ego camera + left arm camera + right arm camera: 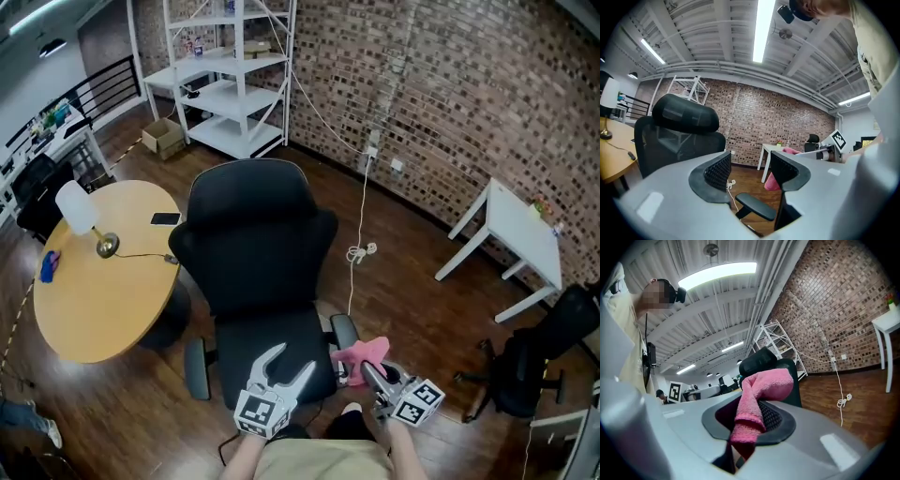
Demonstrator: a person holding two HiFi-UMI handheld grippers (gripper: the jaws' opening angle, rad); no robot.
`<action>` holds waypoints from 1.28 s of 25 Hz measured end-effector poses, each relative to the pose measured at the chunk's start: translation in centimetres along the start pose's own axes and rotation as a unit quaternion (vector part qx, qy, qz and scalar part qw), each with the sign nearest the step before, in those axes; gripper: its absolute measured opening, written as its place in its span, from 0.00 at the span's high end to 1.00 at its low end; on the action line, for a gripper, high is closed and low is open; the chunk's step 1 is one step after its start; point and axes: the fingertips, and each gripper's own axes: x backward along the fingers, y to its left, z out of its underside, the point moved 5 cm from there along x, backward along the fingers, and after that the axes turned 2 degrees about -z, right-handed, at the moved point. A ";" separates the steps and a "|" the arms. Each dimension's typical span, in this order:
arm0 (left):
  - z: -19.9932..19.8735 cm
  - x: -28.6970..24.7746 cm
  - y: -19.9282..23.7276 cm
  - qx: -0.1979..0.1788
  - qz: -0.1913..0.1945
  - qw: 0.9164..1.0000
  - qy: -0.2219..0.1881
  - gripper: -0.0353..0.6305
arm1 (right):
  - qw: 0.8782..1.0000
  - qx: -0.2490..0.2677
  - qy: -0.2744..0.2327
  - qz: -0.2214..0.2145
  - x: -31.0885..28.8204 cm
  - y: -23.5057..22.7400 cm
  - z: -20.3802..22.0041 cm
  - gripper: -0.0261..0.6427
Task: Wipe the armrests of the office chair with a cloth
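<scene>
Pink cloth in right gripper, near armrest (left gripper agape, empty)

Office, brick wall, metal shelving, office chair, round table

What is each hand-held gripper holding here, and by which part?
The right hand-held gripper pinches the pink cloth at a bunched fold, one end hanging below the jaws. The left hand-held gripper holds nothing; its jaws stand apart.
</scene>
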 end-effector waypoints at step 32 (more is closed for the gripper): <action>5.7 -6.7 -6.6 0.076 -0.226 0.970 0.049 0.58 | 0.774 0.210 0.483 -0.350 -2.4 -17.2 22.9 0.87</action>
